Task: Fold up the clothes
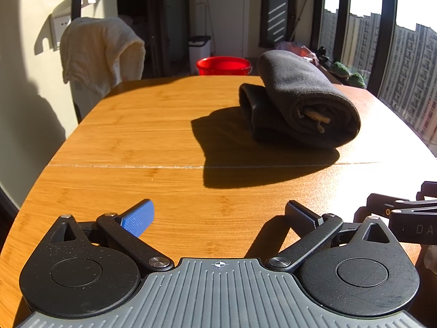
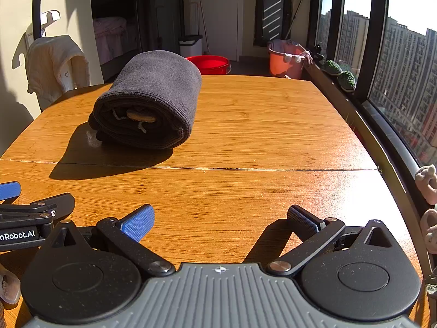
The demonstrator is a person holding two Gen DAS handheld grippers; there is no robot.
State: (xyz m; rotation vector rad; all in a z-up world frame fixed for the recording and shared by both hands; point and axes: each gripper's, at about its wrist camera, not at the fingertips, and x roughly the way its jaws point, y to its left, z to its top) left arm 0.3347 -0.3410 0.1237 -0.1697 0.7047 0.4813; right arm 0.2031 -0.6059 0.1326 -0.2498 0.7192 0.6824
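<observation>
A dark grey garment (image 1: 300,101) lies folded into a thick bundle on the wooden table (image 1: 153,136), a pale drawstring showing at its near end. In the right wrist view the same bundle (image 2: 153,98) sits left of centre on the table (image 2: 259,136). My left gripper (image 1: 220,216) hovers low over the near part of the table, open, with nothing between its blue-padded fingers. My right gripper (image 2: 221,218) is beside it, also open and holding nothing. Both stand well short of the garment. Each gripper's side shows at the edge of the other's view.
A cream cloth (image 1: 101,52) hangs over a chair at the far left. Beyond the table stand a red basin (image 1: 222,65), a white bin (image 2: 191,45) and an orange bucket (image 2: 286,58) with laundry. A window with a sill (image 2: 382,142) runs along the right edge.
</observation>
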